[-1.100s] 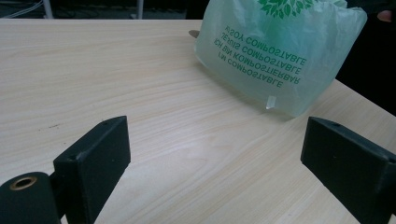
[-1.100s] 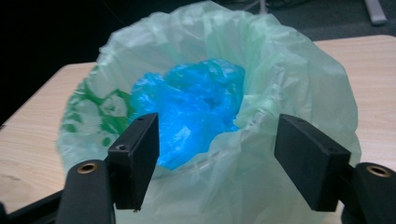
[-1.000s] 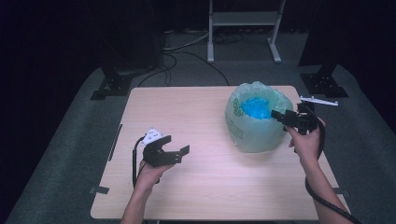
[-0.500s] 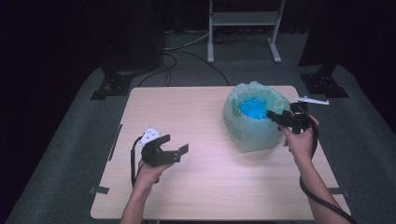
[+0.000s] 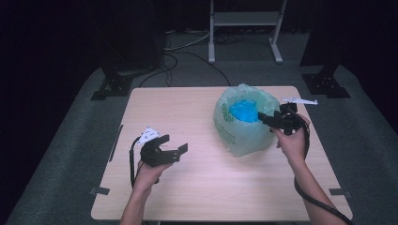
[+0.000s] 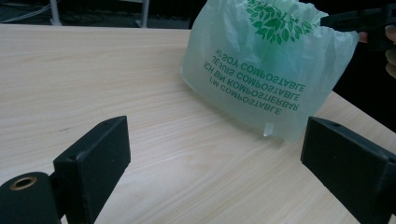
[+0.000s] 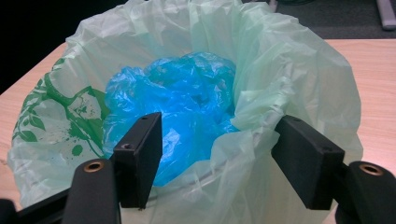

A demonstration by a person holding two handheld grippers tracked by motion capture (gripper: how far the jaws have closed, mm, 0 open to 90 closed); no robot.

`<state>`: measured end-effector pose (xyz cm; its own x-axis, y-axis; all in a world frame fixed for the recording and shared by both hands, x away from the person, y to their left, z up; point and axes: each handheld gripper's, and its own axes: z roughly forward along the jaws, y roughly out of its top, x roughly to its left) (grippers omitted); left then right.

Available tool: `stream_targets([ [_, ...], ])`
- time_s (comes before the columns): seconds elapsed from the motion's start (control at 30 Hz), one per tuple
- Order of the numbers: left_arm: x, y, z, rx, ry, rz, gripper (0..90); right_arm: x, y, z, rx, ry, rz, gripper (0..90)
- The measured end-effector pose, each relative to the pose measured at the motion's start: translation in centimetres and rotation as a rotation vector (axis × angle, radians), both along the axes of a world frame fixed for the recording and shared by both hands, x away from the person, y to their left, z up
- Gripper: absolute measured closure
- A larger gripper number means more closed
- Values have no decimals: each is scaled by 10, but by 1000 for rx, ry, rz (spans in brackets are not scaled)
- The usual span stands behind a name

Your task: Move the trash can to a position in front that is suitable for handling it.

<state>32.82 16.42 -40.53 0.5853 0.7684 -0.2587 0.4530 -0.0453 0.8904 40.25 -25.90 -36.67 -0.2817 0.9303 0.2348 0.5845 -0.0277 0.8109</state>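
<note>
My right gripper (image 5: 268, 120) is spread wide at the rim of the green bag (image 5: 244, 126), one jaw inside, one outside, nothing pinched yet. The bag sits on the table's (image 5: 206, 187) far right part with a crumpled blue bag (image 7: 182, 105) stuffed inside. Left gripper (image 5: 176, 145) is spread too, empty, well apart on the near left. The film looks thin, soft and slippery, probably light, so I'd pinch a gathered fold of rim.
</note>
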Motion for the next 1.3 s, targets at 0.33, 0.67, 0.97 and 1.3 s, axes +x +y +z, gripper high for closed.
stream_targets([
  [0.33,-2,1,6,2,-12,10,72,-1,23,0,-22,-11,64,350],
  [0.67,-3,4,9,-12,-17,25,72,-4,46,0,-42,-22,121,363],
  [0.97,-2,8,9,-19,-13,49,71,-7,62,-4,-50,-24,168,367],
  [1.3,-2,11,10,-35,-12,75,72,-11,74,-4,-50,-31,209,368],
])
